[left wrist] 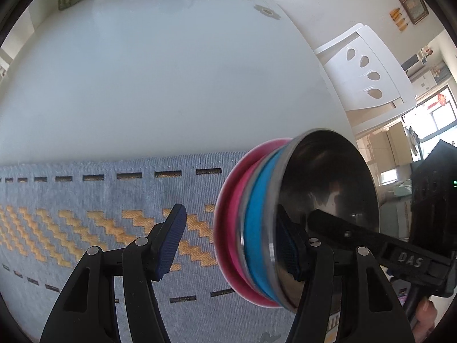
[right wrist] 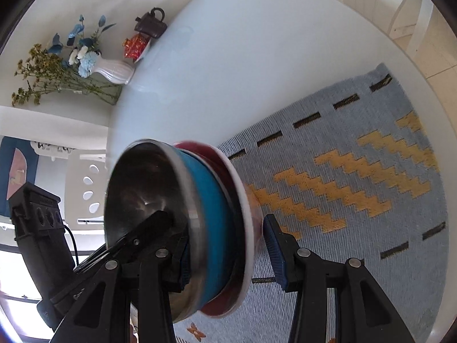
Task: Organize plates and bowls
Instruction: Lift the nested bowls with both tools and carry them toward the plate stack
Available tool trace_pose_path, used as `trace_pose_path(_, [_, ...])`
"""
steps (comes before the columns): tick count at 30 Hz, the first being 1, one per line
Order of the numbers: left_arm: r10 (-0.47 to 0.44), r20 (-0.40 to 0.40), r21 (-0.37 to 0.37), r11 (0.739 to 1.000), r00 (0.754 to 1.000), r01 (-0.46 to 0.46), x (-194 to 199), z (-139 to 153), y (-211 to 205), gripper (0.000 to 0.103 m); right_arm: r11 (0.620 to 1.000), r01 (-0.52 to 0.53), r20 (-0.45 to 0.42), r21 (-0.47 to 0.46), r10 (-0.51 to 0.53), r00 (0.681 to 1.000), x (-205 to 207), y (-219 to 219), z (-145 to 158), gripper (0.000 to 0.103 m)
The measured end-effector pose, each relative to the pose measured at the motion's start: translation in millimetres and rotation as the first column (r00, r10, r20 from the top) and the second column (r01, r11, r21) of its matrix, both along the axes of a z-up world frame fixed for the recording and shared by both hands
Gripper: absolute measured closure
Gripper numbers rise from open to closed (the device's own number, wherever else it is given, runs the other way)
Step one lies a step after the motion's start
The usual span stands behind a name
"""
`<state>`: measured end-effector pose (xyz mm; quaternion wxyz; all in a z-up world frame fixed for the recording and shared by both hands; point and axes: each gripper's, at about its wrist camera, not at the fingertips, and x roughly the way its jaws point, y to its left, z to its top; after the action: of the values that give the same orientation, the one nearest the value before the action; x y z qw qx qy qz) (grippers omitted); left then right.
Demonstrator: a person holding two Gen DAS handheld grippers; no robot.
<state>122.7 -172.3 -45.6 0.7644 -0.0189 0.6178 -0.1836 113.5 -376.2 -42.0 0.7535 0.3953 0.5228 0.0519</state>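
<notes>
A stack of dishes, a steel bowl (right wrist: 142, 188) nested in a blue bowl (right wrist: 212, 217) over a red plate (right wrist: 242, 228), was seen tipped on edge above the blue woven mat (right wrist: 357, 188). It lay between the part-open jaws of the right gripper (right wrist: 228, 257); contact could not be told. The left gripper (left wrist: 231, 245) was half open, grasping nothing. Beyond, the white table (left wrist: 157, 71) bore a vase (right wrist: 114, 70).

White vase (right wrist: 115, 70), teapot (right wrist: 151, 24), placemat (right wrist: 357, 171)
</notes>
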Motion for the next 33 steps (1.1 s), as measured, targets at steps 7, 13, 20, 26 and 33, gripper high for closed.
trace_pose_path(7, [-0.046, 0.017, -0.017, 0.999, 0.999, 0.046, -1, -2, -11, 0.049, 0.999, -0.032, 0.018, -0.020, 0.032, 0.999, 2, 0, 2, 0.054])
trace_pose_path(13, [-0.065, 0.021, -0.029, 0.997, 0.998, 0.065, -3, -1, -16, 0.054, 0.999, -0.043, 0.023, -0.005, 0.044, 0.999, 1, -3, 1, 0.054])
trace_pose_path(20, [-0.084, 0.016, -0.019, 0.996, 0.996, 0.084, -6, 1, -12, 0.055, 0.996, -0.083, 0.019, -0.032, 0.084, 0.996, 2, 0, 5, 0.054])
trace_pose_path(26, [-0.109, 0.036, 0.025, 0.994, 0.993, 0.108, -17, 8, -6, 0.055, 0.993, -0.118, 0.014, -0.024, 0.119, 0.993, -4, 13, 6, 0.054])
trace_pose_path(33, [-0.074, 0.049, 0.029, 0.997, 0.996, 0.073, -38, 25, 11, 0.055, 0.990, -0.141, 0.020, -0.020, 0.142, 0.990, -17, 26, 21, 0.054])
